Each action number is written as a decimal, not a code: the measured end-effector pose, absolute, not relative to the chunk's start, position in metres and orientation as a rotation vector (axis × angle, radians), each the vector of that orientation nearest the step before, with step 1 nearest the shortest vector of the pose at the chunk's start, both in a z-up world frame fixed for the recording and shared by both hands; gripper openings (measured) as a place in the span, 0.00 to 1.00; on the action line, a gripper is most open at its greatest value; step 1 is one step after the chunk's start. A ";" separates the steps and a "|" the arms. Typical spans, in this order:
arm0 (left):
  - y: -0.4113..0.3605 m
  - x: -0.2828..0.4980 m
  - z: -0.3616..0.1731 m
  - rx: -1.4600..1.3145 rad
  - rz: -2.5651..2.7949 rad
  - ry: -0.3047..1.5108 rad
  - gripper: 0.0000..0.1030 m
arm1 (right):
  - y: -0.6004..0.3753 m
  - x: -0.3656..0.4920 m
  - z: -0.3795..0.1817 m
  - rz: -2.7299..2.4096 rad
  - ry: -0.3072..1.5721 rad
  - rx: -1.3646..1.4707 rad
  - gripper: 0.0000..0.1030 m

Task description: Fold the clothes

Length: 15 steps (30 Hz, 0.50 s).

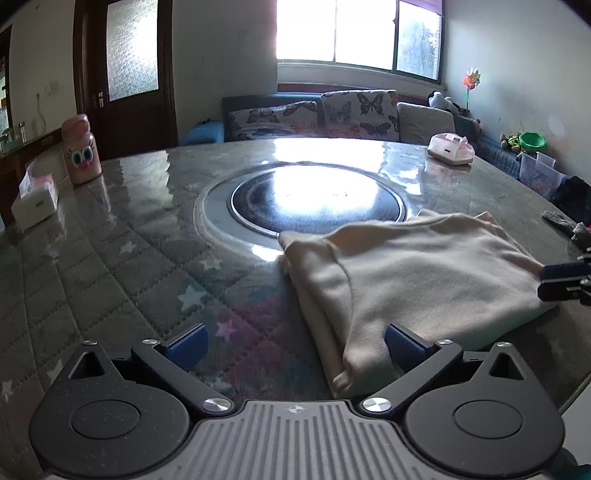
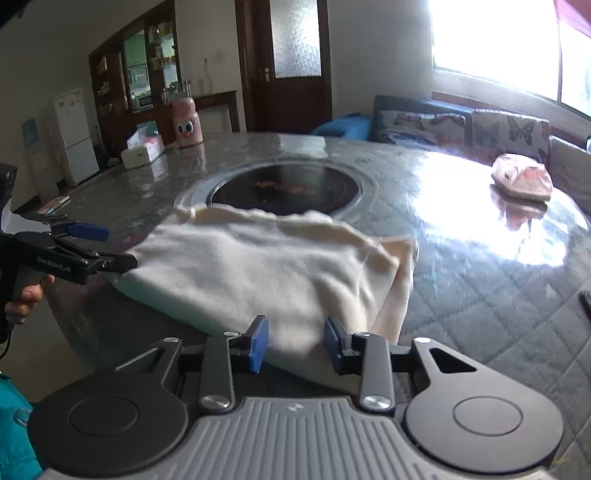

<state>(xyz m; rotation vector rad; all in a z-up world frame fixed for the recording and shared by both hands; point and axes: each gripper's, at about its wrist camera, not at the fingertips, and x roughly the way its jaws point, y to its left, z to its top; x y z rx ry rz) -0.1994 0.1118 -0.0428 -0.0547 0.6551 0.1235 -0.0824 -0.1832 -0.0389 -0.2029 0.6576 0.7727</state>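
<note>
Plainly, a cream fleece garment (image 1: 417,280) was seen folded into a thick, roughly rectangular pad of several layers, with soft rounded folds and a thinner flap left protruding at one side (image 2: 400,273). It was laid on the tabletop (image 1: 122,258) directly ahead of both tools, its far edge overlapping the rim of the round dark inset (image 1: 314,199) set into the middle of the surface.

The left tool (image 1: 295,347) was held wide apart, empty, with a near corner of the garment lying just inside its right finger. The right tool (image 2: 293,343) was held partly apart, nothing clamped, with the near edge of the garment lying between and just beyond its blue pads (image 2: 258,343). In the right wrist view the left tool (image 2: 105,247) was seen at the garment's left end, gripped by a hand (image 2: 24,299).

The tabletop was covered by a glossy clear sheet over quilted, star-patterned cloth, and strong glare from the window (image 1: 354,33) was reflected in it. Farther ahead of the tools, a pink bottle with cartoon eyes (image 1: 81,151) and a white tissue box (image 1: 35,199) were stood near the far left edge, and a pink-and-white packet (image 1: 450,147) was set at the far right. Beyond, a sofa with butterfly-print cushions (image 1: 332,114) and a dark wooden door (image 1: 129,70) were visible.
</note>
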 end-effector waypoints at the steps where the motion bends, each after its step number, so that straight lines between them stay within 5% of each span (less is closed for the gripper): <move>1: 0.112 -0.199 -0.040 -0.052 0.121 0.649 1.00 | -0.181 -0.079 -0.038 0.773 0.652 -0.204 0.32; 15: 0.116 -0.158 -0.035 -0.061 0.149 0.641 1.00 | -0.167 -0.046 -0.047 0.762 0.659 -0.221 0.33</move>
